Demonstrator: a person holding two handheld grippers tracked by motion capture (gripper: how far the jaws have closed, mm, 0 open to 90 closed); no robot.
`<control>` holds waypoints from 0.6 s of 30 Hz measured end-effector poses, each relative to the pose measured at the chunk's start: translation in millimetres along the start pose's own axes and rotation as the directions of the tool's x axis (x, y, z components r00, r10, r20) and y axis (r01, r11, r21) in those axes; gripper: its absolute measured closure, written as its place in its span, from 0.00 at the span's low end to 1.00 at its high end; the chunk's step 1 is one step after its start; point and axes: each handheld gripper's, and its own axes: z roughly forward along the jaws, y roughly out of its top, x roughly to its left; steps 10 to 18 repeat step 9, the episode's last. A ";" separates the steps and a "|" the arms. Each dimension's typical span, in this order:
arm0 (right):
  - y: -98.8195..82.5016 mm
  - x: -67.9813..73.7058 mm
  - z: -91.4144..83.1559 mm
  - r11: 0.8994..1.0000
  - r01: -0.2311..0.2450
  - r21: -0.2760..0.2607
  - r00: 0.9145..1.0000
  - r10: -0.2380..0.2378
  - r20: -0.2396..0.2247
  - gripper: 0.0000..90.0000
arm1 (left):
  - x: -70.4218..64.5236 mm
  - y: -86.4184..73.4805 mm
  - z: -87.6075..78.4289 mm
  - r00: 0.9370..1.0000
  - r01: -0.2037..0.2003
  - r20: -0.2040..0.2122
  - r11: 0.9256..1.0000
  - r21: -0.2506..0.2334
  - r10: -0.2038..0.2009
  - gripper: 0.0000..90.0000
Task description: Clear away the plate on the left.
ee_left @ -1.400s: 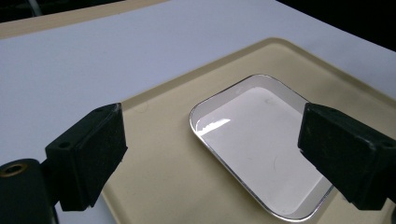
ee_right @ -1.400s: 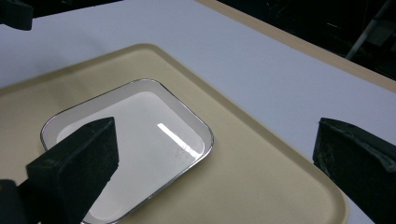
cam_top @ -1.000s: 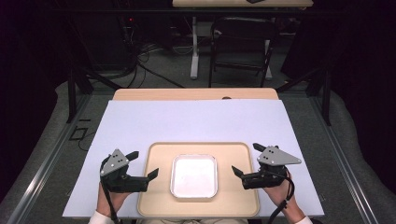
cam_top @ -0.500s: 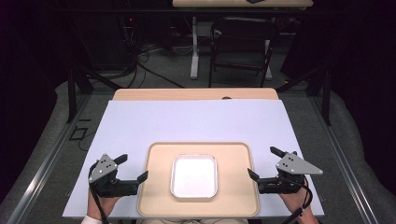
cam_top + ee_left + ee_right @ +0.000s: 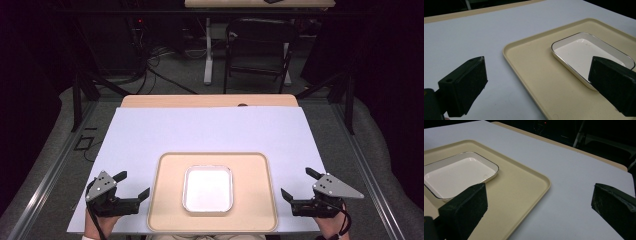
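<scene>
A beige tray (image 5: 255, 170) lies near the front edge of the white table (image 5: 210, 132). In its middle sits an empty white rectangular dish (image 5: 208, 189) with a thin dark rim. My left gripper (image 5: 131, 185) hovers open just left of the tray, jaws wide apart, nothing between them. To the right of the tray my right gripper (image 5: 298, 183) is open too and holds nothing. The left gripper view has the tray (image 5: 534, 75) and dish (image 5: 584, 52) ahead to the right. The right gripper view has the tray (image 5: 524, 187) and dish (image 5: 456, 176) to its left.
A wooden strip (image 5: 210, 101) borders the table's far edge. Beyond it stand a dark chair (image 5: 257, 47), a table leg (image 5: 208, 50) and cables (image 5: 155, 60) on the floor. Bare white tabletop stretches behind the tray.
Both grippers have drawn outward and toward the front edge, away from the tray's sides. The tray and dish have stayed put.
</scene>
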 end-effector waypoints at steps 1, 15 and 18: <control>-0.9 -0.5 -0.8 1.000 -0.004 0.002 1.000 0.004 0.003 0.00 | 0.4 -0.2 -0.2 1.000 0.004 0.000 1.000 0.001 -0.004 0.02; -4.1 -2.3 7.1 0.997 -0.036 0.073 0.998 0.032 0.055 0.00 | -0.3 0.3 2.7 1.000 -0.010 -0.002 1.000 0.018 0.010 0.01; -4.1 -2.3 7.1 0.997 -0.036 0.073 0.998 0.032 0.055 0.00 | -0.3 0.3 2.7 1.000 -0.010 -0.002 1.000 0.018 0.010 0.01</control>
